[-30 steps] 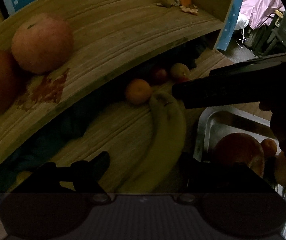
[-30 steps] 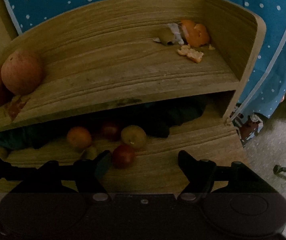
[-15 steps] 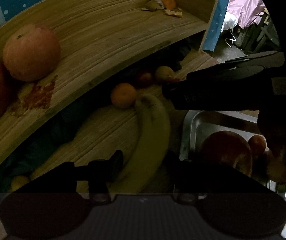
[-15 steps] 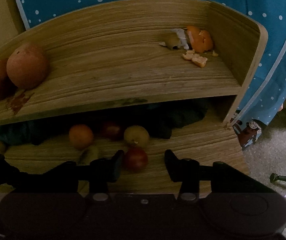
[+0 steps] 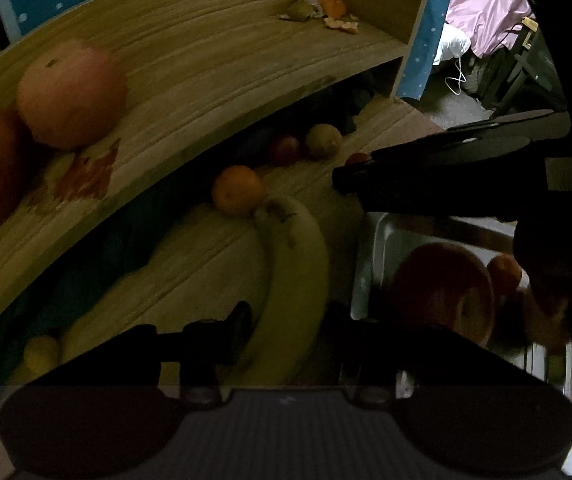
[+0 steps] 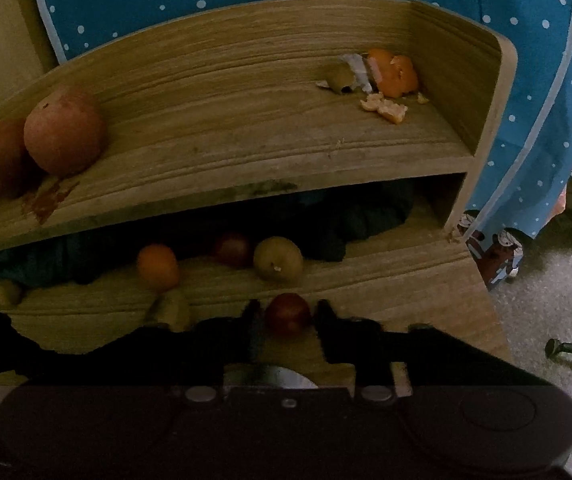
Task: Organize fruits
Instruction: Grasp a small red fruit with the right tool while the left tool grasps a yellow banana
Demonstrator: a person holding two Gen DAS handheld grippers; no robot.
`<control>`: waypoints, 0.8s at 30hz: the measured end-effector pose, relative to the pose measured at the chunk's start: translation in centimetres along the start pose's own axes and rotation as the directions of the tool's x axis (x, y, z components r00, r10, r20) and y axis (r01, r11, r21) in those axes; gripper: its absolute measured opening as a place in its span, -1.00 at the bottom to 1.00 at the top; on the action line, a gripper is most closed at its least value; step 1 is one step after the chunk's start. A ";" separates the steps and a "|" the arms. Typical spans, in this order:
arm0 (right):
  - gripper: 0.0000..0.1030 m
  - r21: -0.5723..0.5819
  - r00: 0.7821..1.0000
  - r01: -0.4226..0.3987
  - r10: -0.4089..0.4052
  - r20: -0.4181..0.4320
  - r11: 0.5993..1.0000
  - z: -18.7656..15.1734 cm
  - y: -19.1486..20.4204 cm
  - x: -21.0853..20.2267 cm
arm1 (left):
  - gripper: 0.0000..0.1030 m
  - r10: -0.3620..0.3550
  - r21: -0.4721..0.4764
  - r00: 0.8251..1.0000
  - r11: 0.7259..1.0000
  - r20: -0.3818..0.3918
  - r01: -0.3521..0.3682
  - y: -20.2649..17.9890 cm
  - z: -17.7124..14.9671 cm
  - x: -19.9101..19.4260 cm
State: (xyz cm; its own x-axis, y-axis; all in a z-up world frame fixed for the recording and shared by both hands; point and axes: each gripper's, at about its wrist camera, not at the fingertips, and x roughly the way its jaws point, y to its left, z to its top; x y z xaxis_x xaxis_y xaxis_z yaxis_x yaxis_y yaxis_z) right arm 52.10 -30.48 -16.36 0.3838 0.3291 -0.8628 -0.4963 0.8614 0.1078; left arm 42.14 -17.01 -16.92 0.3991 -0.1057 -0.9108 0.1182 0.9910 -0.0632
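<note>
Red fruit (image 6: 288,314) sits on the lower shelf (image 6: 386,280), directly between the right gripper (image 6: 286,318) fingers, which are clenched on it. Banana (image 5: 294,280) lies lengthwise between the spread fingers of the left gripper (image 5: 286,320), ungrasped.

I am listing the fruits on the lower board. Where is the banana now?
In the left wrist view the banana lies on the lower board, its tip beside the small orange, with the metal tray on its right.
</note>
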 end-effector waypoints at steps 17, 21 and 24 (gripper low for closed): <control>-0.53 -0.028 1.000 0.012 -0.011 0.015 1.000 -0.9 1.0 -0.9 | -0.22 0.010 -0.028 1.000 1.000 -0.008 -0.010 0.3 -0.2 -0.1; -0.53 -0.019 0.999 -0.001 0.002 0.037 1.000 -0.7 0.8 -2.2 | -0.24 0.001 -0.037 1.000 0.999 -0.001 -0.002 0.8 -0.9 -1.2; -0.53 -0.016 0.997 -0.018 0.019 0.070 1.000 -0.9 1.4 -4.0 | -0.25 -0.008 -0.051 1.000 0.999 0.003 0.008 1.2 -1.4 -2.3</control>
State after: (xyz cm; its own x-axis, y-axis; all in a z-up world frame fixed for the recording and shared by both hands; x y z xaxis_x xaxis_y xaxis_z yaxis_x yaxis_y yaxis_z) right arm 49.20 -30.97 -13.19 0.4281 0.3717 -0.8237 -0.5155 0.8491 0.1152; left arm 40.07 -15.45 -15.52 0.4012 -0.1139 -0.9089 0.0746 0.9930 -0.0915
